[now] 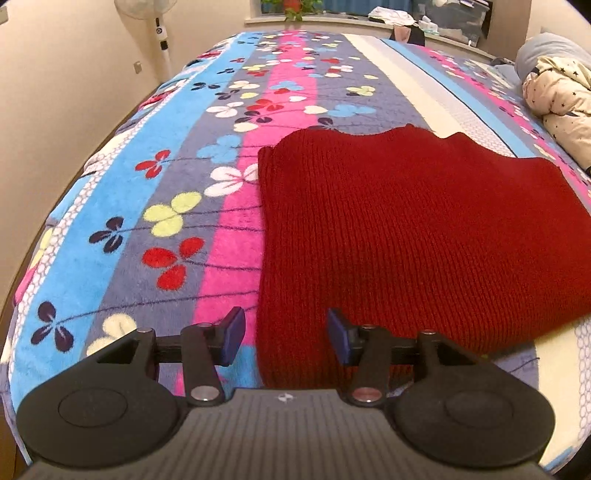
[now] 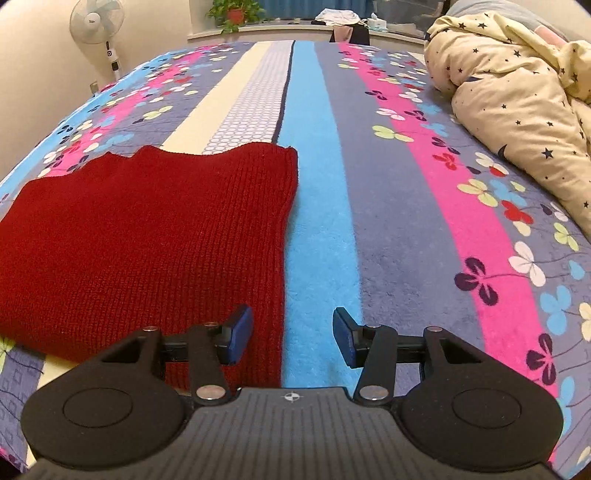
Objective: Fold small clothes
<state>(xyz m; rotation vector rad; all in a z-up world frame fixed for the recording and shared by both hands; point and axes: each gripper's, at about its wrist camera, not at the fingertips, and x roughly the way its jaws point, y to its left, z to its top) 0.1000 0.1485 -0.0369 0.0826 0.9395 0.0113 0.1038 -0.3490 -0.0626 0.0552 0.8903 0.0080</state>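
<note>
A dark red knitted garment (image 1: pixel 424 229) lies flat on the bed, folded into a rough rectangle. In the left wrist view my left gripper (image 1: pixel 286 338) is open and empty, its jaws astride the garment's near left edge. In the right wrist view the same garment (image 2: pixel 147 229) fills the left half. My right gripper (image 2: pixel 291 338) is open and empty, astride the garment's near right edge; its left pad (image 2: pixel 240 328) is over the knit, its right pad (image 2: pixel 343 336) over the blanket.
The bed is covered by a striped flowered blanket (image 1: pixel 166 206). A cream star-print duvet (image 2: pixel 517 103) is bunched at the right. A standing fan (image 2: pixel 98 33) and a windowsill with plants (image 2: pixel 232 14) and clutter lie beyond the far edge.
</note>
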